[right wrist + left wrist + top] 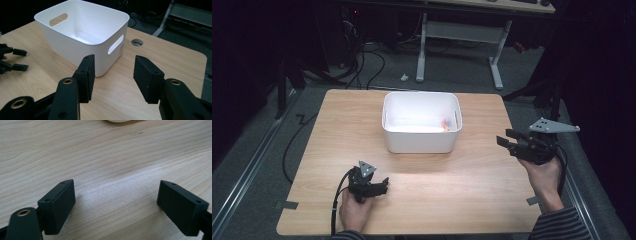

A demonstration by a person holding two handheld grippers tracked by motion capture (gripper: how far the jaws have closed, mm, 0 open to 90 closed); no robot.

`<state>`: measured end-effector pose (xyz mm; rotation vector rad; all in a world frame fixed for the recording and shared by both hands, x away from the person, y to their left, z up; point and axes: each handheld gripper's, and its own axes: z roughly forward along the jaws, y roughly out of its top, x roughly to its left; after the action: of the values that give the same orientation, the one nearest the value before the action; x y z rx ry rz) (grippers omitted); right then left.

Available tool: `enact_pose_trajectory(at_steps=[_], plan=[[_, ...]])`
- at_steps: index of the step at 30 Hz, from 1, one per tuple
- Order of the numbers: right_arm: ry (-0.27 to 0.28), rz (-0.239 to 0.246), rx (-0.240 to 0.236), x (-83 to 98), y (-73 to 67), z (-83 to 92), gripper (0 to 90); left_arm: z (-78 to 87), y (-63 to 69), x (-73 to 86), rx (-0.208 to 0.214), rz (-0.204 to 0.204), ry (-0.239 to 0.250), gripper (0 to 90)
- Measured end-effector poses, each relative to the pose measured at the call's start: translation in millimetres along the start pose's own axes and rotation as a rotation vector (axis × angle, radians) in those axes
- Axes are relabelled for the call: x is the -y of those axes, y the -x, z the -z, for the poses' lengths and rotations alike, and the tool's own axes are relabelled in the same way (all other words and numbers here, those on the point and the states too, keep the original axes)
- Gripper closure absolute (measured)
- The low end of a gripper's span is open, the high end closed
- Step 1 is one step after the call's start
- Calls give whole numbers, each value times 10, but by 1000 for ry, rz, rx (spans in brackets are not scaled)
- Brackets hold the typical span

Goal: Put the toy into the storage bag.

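Both grippers idle empty, jaws apart: left gripper (pixel 384 186) low over the near counter (pixel 462 190), right gripper (pixel 507 140) facing the white bin (pixel 422 142), seemingly ready to start.

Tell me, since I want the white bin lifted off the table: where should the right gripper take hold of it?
Probably at the handle slot in the end wall of the white bin facing the right gripper, coming from that side. The slot lets one finger pass inside so the pair pinches the thin wall under the rim. The fingers stand open and empty.
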<state>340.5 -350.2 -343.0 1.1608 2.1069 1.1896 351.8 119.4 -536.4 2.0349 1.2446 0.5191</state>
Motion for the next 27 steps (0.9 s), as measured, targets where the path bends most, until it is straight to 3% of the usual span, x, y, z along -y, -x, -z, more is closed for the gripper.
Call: enact_pose_trajectory(at_steps=[10, 18, 27], plan=[[14, 42, 12, 177, -139, 156, 524, 0, 0, 0, 0, 0, 0, 153], [17, -13, 5, 405, -121, 165, 525, 1, 0, 0, 0, -1, 0, 153], [-4, -30, 1, 639, -157, 43, 532, 1, 0, 0, 2, -1, -1, 153]])
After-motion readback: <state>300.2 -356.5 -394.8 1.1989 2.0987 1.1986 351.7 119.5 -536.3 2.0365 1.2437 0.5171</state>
